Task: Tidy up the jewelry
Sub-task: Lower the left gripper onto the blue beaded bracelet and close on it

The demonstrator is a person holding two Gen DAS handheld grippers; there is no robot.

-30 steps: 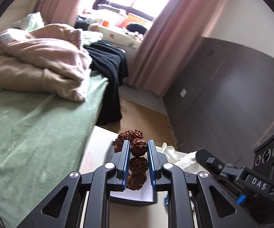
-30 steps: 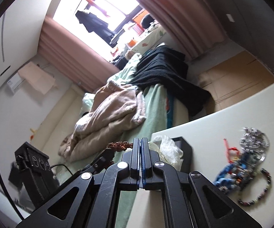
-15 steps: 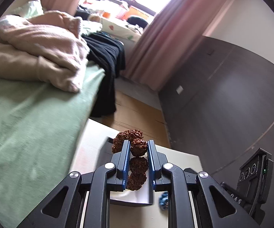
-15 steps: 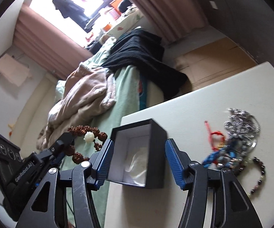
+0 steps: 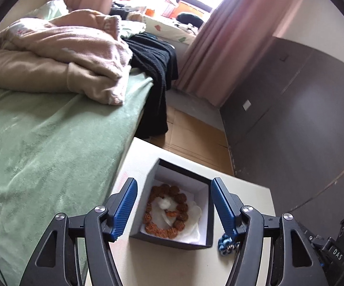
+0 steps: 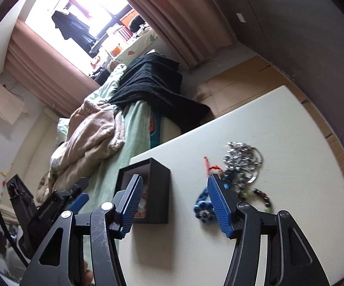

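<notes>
A brown beaded bracelet [image 5: 166, 211] with a white bead lies on white tissue inside an open black box [image 5: 179, 242] on the white table [image 5: 248, 190]. My left gripper [image 5: 174, 208] is open and empty above the box. My right gripper [image 6: 176, 205] is open and empty, just right of the box [image 6: 157, 190]. A pile of jewelry lies on the table: a blue bead piece [image 6: 204, 211], a silver chain [image 6: 241, 157], a red cord [image 6: 209, 166] and a dark bead bracelet [image 6: 263, 197]. The blue piece also shows in the left wrist view [image 5: 226, 242].
A bed with a green cover [image 5: 41, 155], a pink blanket [image 5: 64, 47] and a black garment [image 5: 155, 64] stands left of the table. A dark wall panel [image 5: 303, 131] stands on the right. Cardboard [image 5: 191, 133] lies on the floor beyond the table.
My left gripper opened and let go of the brown bracelet, which now lies in the box. My right gripper opened and moved toward the jewelry pile.
</notes>
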